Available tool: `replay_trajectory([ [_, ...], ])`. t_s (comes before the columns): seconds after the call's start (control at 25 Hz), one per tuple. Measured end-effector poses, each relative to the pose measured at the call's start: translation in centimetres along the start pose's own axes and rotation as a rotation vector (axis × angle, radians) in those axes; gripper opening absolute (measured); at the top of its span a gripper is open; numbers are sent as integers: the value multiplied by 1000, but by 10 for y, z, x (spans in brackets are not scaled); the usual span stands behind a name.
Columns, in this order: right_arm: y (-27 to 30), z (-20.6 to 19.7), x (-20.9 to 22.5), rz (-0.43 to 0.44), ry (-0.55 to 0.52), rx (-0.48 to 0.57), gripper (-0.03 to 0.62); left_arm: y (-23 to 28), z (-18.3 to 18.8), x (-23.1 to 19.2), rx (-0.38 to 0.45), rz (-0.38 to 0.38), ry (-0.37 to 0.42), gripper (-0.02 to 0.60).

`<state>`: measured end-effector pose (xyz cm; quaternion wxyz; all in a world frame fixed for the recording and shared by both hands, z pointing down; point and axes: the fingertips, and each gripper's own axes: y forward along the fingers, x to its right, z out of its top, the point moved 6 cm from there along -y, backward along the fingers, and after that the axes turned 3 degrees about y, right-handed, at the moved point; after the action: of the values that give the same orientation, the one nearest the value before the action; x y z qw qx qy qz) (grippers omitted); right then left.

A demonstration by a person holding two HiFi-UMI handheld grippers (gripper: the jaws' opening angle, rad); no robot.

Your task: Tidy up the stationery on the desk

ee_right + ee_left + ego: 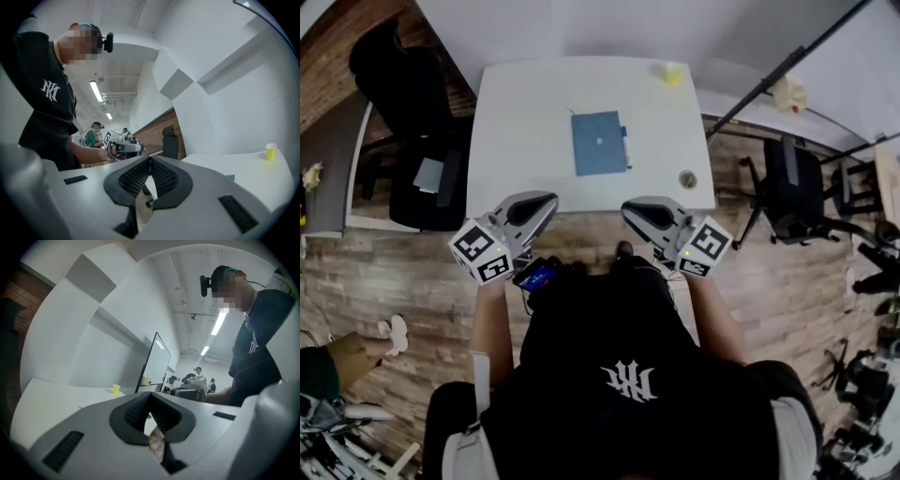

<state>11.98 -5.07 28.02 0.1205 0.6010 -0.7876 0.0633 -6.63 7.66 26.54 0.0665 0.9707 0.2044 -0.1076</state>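
Notebook point(598, 142): blue, lying flat at the centre of the white desk point(525, 112). Its long axis runs up-down in the frame, with the top leaning slightly left. Left gripper point(547, 201): at the desk's lower edge, lower left of the notebook, jaws closed together, nothing between them. Right gripper point(630, 208): lower right of the notebook, likewise closed and empty. Neither touches the notebook. Small round item point(687, 178): near the desk's lower right corner. Yellow cup point(672, 72): upper right of the desk.
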Motion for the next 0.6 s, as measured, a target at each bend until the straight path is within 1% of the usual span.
replay_trajectory([
  [0.12, 0, -8, -10, -26, 22, -18, 44, -6, -13, 0, -19, -13, -32, 3],
  [0.24, 1, -5, -17, -37, 6, -28, 44, -6, -21, -4, 2, -35, -57, 3],
  [0.44, -10, -8, -13, -88, 19, -42, 44, 8, -20, -1, -7, -78, -45, 3],
  [0.6, -6, -14, -8, -100, 38, -57, 44, 6, -22, -7, -14, -74, -55, 3],
])
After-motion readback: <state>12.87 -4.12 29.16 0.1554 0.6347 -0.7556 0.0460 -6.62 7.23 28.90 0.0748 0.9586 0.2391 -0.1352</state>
